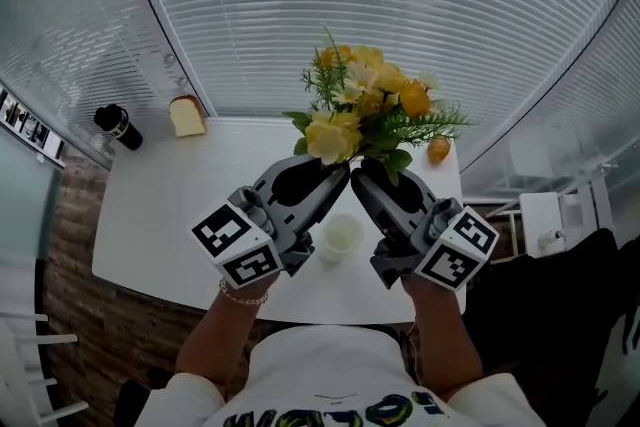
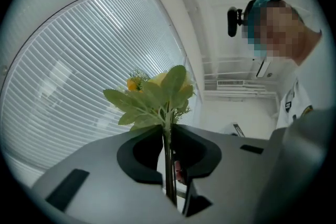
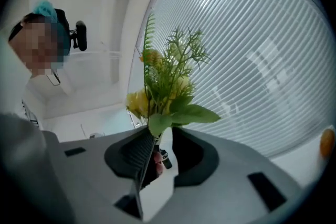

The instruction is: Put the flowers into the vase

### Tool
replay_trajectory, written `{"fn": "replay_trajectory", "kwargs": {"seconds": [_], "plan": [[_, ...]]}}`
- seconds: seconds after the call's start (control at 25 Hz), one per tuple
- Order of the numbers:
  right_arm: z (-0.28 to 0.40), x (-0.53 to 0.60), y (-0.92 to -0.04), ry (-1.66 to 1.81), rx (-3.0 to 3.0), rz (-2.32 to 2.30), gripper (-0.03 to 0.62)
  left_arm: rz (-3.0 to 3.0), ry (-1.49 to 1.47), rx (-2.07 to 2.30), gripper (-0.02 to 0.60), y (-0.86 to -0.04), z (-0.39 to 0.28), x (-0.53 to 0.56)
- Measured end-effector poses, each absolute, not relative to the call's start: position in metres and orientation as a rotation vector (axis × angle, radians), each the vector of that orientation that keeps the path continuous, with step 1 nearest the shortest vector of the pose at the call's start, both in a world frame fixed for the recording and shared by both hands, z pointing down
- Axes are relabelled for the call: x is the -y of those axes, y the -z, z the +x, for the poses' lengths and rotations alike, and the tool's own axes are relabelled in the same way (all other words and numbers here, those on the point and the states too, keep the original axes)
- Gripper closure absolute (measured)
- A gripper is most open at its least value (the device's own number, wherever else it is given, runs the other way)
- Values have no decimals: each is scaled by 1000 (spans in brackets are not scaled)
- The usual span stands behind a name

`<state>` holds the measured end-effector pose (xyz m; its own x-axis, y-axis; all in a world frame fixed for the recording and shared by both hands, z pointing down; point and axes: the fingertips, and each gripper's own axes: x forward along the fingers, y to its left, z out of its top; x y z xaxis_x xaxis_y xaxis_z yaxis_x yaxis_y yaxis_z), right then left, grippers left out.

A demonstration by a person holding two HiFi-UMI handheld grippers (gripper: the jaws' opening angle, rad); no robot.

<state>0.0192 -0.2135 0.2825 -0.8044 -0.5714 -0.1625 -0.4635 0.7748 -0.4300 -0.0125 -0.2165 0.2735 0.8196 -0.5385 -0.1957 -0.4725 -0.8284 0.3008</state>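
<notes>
Flowers (image 1: 365, 110), a yellow and green bunch, stand upright in the air above the white counter (image 1: 170, 205), with their stems gathered where the 2 grippers meet. The left gripper (image 2: 168, 134) is clenched on the stems, which run straight down between its jaws. Below and between both grippers sits the white vase (image 1: 340, 237). The right gripper (image 3: 163, 136) has its jaws apart, and the stems seem to lean on only 1 jaw.

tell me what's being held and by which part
The left gripper pinches the flowers by their stems; the right gripper is open.
</notes>
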Motion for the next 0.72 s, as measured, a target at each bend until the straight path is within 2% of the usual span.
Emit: {"fn": "replay_trajectory", "kwargs": {"seconds": [0.24,0.44,0.72], "plan": [[18,219,-274,576,-2632,-764,495,2762,407,686,508,-274,-13,217],[18,217,-269,509,-2646,-777,548,2775,400,645,492,-277,-10,217],[17,210,-255,359,-2696,-824,559,2845,368,646,483,-270,-7,214]]}}
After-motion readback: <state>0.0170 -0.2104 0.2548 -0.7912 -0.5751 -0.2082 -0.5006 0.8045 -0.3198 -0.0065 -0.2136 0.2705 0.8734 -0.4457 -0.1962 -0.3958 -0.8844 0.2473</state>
